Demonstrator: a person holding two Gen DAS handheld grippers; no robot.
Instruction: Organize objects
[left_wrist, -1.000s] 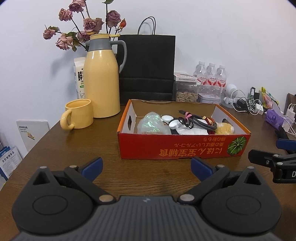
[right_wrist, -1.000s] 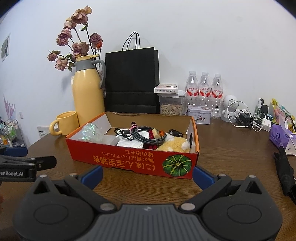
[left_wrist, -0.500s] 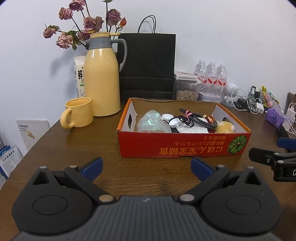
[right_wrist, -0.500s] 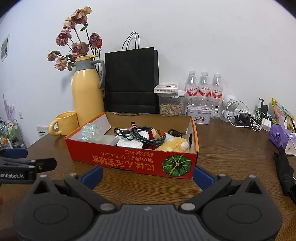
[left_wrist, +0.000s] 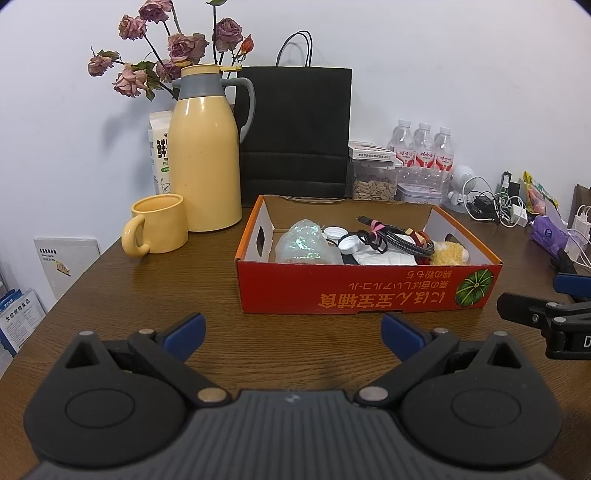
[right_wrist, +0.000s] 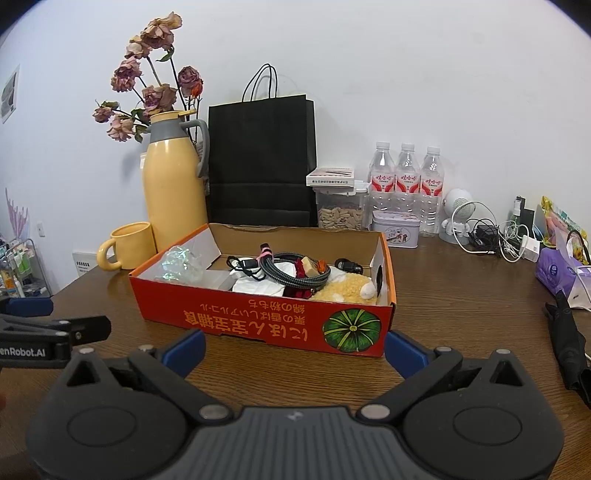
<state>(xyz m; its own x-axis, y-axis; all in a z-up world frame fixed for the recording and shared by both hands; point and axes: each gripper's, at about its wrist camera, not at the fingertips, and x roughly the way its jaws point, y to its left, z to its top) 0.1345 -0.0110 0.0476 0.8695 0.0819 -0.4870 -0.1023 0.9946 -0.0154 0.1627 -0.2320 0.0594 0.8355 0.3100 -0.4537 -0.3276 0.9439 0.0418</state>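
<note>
Change: almost nothing is shifting over the last second; compared with a second ago both views are showing the same table, only drifting a hair closer to the box.
Meaning: nothing is going in or coming out, so this pause is fitting either a sort about to start or one already wrapped up.
Left gripper (left_wrist: 291, 326): hovering low over the wooden table (left_wrist: 184, 295), jaws spread wide, holding nothing.
Right gripper (right_wrist: 293, 345): hanging just in front of the box's near wall, jaws also spread wide and empty.
Box (left_wrist: 369, 286): red-orange cardboard with a green pumpkin print, sitting mid-table, top open, between the two grippers.
Contents: a crinkly clear bag (left_wrist: 304, 245) is lying at the left end, white caps (left_wrist: 347, 242) beside it, a coiled braided cable (right_wrist: 291, 271) across the middle, and a yellow plush toy (right_wrist: 349, 288) is resting at the right end.
Surroundings: a yellow jug (left_wrist: 205, 158) and mug (left_wrist: 157, 225) are standing left of the box; a folded black umbrella (right_wrist: 567, 343) is lying loose at the far right.
</note>
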